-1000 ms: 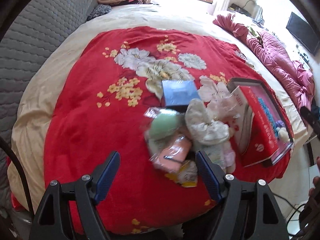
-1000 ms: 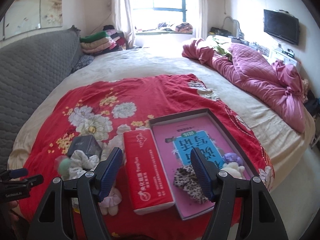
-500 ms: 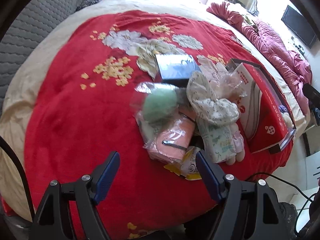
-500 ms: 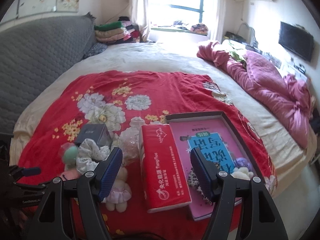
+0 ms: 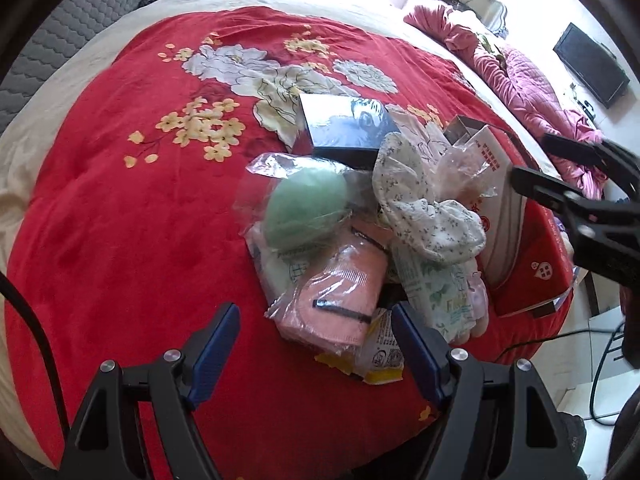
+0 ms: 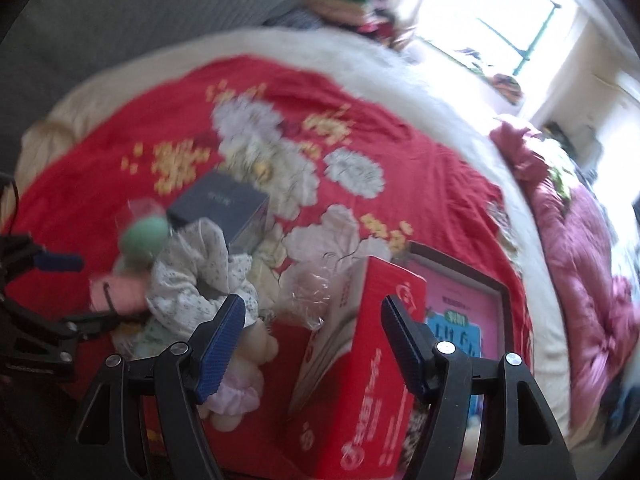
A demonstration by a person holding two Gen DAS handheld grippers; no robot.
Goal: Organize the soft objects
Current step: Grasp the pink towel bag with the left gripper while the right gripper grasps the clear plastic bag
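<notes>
The right wrist view is smeared throughout, so the print on the red box [image 6: 372,392] between the right gripper's [image 6: 312,336] spread fingers cannot be read, and the pink book [image 6: 460,312] beyond its right finger is partly hidden by that finger and by the box. Just past its left finger, a pale doll [image 6: 244,364] is half covered by the fingertip and by the floral cloth [image 6: 196,276] above it. In the left wrist view, the yellow packet [image 5: 380,356] beside the left gripper's [image 5: 316,344] right finger lies mostly under the bagged pink cloth [image 5: 340,300], its text too small to tell.
</notes>
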